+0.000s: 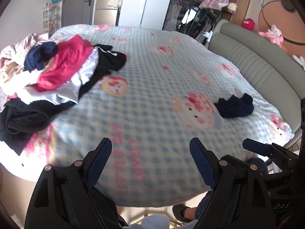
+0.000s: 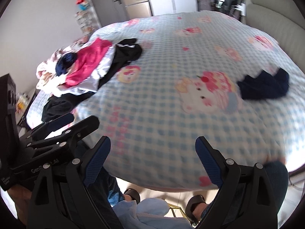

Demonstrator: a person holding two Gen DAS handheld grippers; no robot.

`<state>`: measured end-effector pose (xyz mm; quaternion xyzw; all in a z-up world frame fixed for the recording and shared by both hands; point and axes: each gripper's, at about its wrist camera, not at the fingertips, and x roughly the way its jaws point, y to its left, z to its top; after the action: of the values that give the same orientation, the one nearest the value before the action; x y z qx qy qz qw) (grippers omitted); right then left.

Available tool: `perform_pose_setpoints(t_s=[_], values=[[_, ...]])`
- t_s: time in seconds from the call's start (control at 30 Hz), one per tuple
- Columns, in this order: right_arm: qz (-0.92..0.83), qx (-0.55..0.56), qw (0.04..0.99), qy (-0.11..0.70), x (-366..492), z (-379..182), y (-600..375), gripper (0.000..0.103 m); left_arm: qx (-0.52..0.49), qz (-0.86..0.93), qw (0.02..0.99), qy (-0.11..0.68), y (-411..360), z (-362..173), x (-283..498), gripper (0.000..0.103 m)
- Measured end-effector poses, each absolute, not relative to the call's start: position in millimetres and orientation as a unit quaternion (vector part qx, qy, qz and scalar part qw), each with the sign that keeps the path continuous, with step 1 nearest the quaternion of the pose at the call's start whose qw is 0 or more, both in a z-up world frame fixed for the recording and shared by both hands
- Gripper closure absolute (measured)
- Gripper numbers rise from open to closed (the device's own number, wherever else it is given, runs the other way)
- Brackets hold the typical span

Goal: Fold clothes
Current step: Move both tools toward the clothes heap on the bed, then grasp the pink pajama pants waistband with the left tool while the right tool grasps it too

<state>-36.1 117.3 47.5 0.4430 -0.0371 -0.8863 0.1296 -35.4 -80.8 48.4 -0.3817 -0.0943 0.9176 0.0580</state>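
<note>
I am holding both grippers above the near edge of the bed (image 1: 162, 61), and I am seeing the left gripper (image 1: 150, 148) with its blue-padded fingers spread wide and gripping nothing, and the right gripper (image 2: 152, 147) spread just as wide, also empty. The bed is acting as the one big holder here: its blue-and-white checked cartoon-cat blanket (image 2: 171, 114) is carrying all the laundry. On the far left side a heap of unfolded clothes (image 1: 47, 70) is lying piled up, and in it I am making out a red garment (image 1: 66, 64) on top, a navy piece (image 1: 42, 55) bunched beside it, a shiny white garment (image 1: 80, 80) underneath, pale pink and cream fabric at the outer edge, and a black garment (image 1: 22, 118) spilling out toward the near side. Well apart from that heap, on the right side near the padded grey headboard (image 1: 257, 63), a small dark navy garment (image 1: 235, 106) is sitting bunched by itself; whether it is properly folded I cannot tell. In the right wrist view the left gripper is showing at the lower left, and below my fingers a light blue garment (image 2: 150, 210) is hanging off the bed edge, above the person's sandalled feet (image 2: 196, 204).
</note>
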Motion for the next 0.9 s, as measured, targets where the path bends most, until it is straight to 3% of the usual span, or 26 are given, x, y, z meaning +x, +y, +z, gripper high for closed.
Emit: perform_pose_setpoints(t_s=[0.13,0.5,0.63,0.83,0.9], values=[[-0.889,0.429,0.160,-0.004,-50.3,57.7,82.4,0.011,-0.357,0.931,0.033,-0.070,-109.9,58.2,-42.4,0.017],[-0.885,0.418,0.202,0.018,-127.5,64.2,3.1,0.011,-0.358,0.923,-0.068,-0.121,-226.1,42.0,-70.5,0.018],[-0.880,0.415,0.231,0.032,-153.5,65.1,-39.8,0.011,-0.353,0.918,-0.123,-0.128,-280.2,38.9,-84.0,0.030],[-0.870,0.395,0.288,0.069,-195.9,82.7,-120.7,0.012,-0.322,0.919,-0.173,-0.145,-372.7,62.4,-125.4,0.029],[-0.869,0.381,0.306,0.077,-214.1,90.3,-155.2,0.012,-0.316,0.919,-0.181,-0.150,-401.2,68.4,-142.3,0.025]])
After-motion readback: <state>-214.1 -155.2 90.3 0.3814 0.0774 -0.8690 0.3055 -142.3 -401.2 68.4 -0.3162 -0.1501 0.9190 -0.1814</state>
